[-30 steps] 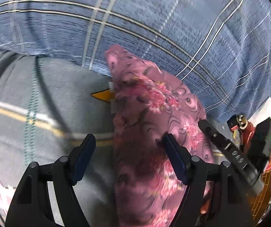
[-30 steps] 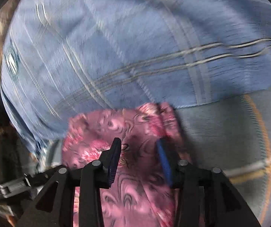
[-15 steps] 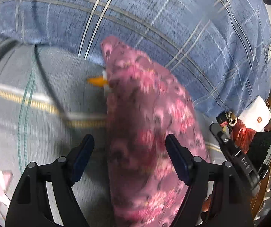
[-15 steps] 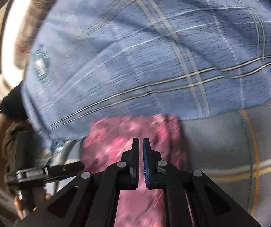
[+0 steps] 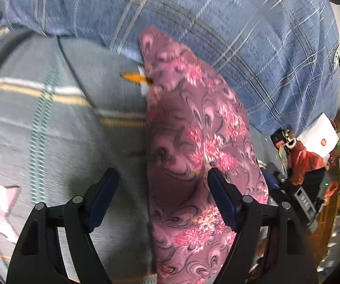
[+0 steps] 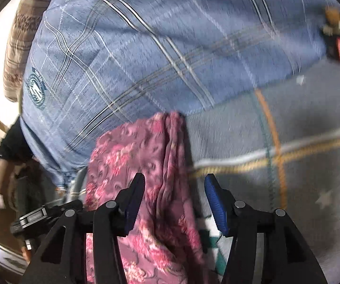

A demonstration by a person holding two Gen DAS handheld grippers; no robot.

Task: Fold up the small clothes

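A small pink floral garment [image 5: 193, 146] lies folded in a long narrow strip on a grey striped bedcover [image 5: 51, 123]. It also shows in the right wrist view [image 6: 141, 165]. An orange tag [image 5: 134, 77] sticks out at its left edge. My left gripper [image 5: 162, 189] is open, its right finger over the garment and its left finger over the bedcover. My right gripper [image 6: 173, 194] is open and astride the garment's right edge. Neither holds anything.
A blue plaid quilt [image 5: 217, 23] lies bunched behind the garment, also in the right wrist view [image 6: 158, 47]. The other gripper's black body [image 5: 297, 196] sits right of the garment. Red items and a white card [image 5: 321, 139] lie at the far right.
My right gripper, shut half a second ago, has opened wide over the garment's edge. The left gripper stays open and has drifted slightly; the garment lies flatter.
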